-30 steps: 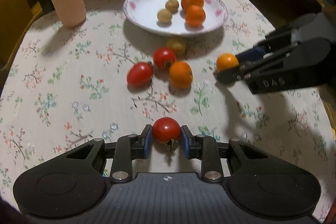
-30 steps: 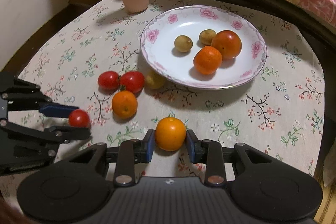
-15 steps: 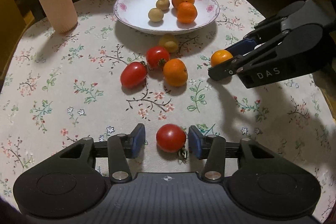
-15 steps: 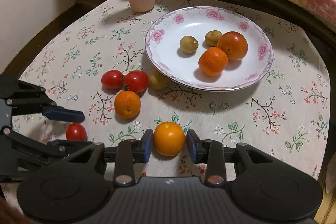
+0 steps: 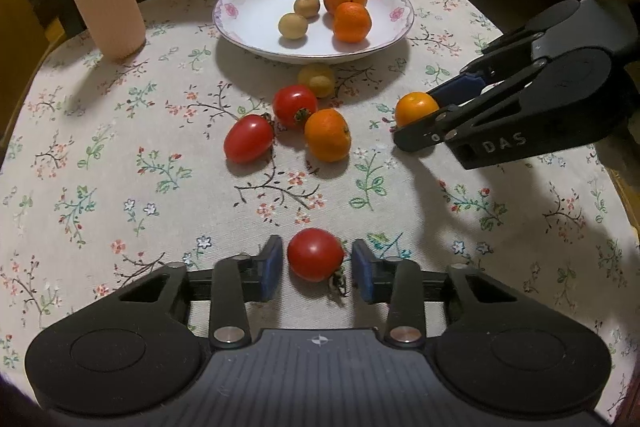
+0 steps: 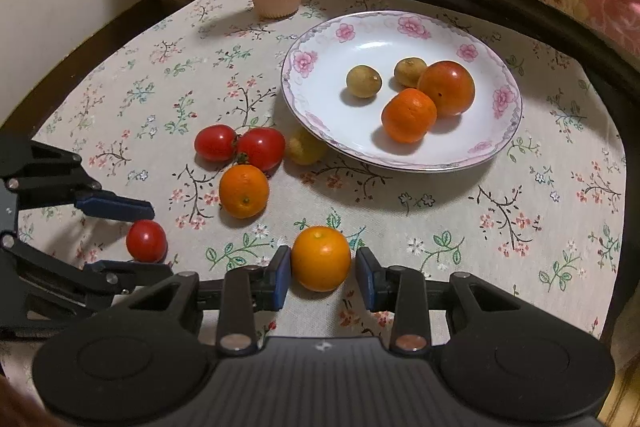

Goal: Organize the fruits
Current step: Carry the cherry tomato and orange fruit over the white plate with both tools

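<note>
Straddling a small red tomato (image 5: 316,254) with the left gripper (image 5: 316,265), jaws standing apart with a gap on both sides and gripping nothing, the fruit resting free on the flowered desk (image 5: 120,167), probably so it stays lined up for a pick. Bracketing a small orange (image 6: 321,258) with the right gripper (image 6: 322,277) likewise, jaws spread, one pad touching or nearly so, the other clear. Lying farther off toward 12 o'clock, the loose fruit cluster (image 5: 298,123), then the plate (image 5: 248,23) holding four fruits, likely the gathering place.
</note>
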